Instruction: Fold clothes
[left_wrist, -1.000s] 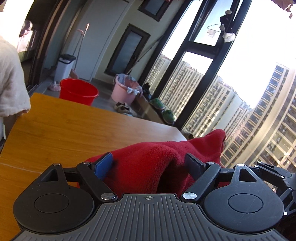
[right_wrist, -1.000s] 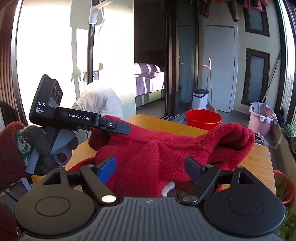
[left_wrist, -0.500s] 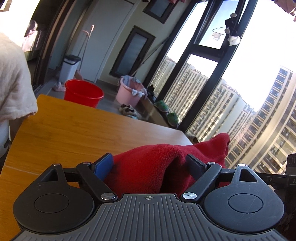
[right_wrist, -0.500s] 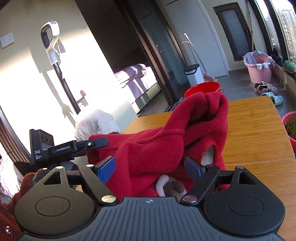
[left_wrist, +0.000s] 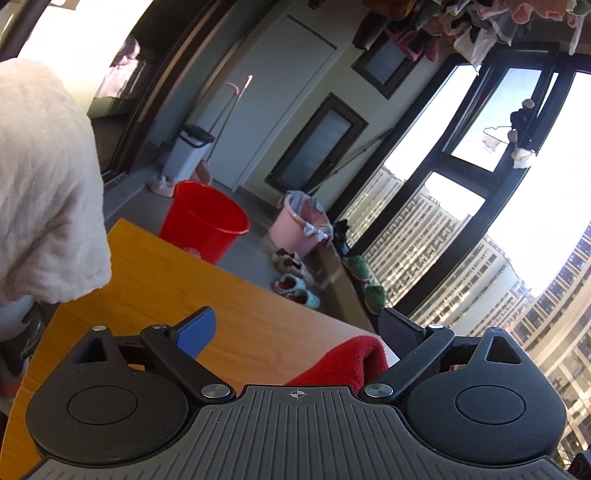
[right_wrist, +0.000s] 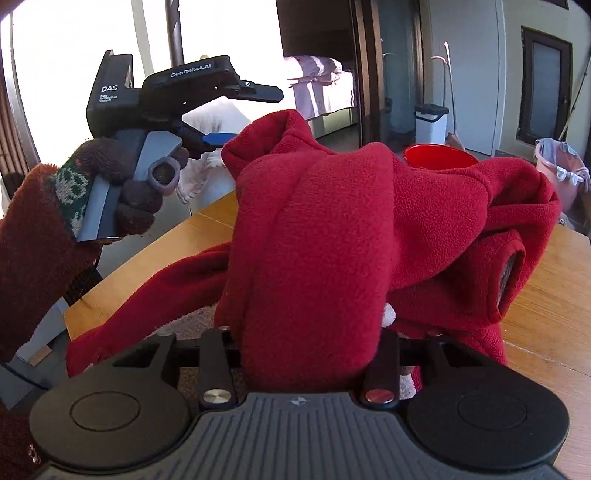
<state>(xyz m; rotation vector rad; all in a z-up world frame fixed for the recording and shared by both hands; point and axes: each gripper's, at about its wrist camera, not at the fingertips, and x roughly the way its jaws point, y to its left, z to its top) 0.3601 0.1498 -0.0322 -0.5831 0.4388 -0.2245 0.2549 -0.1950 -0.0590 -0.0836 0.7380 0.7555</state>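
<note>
The right gripper (right_wrist: 308, 354) is closing on the red fleece garment (right_wrist: 332, 229). Only its view shows the gloved hand (right_wrist: 122, 184). The left gripper (left_wrist: 295, 332) is opening, nothing gripped.

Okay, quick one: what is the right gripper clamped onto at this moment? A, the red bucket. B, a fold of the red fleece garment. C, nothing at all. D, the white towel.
B: in the right wrist view the right gripper is closing on a thick fold of the red fleece garment that sits between its fingers.

Left tool (right_wrist: 236, 114) body: "GenRobot.AI" on top, "DAS" on rear block; smaller print illegible.
</note>
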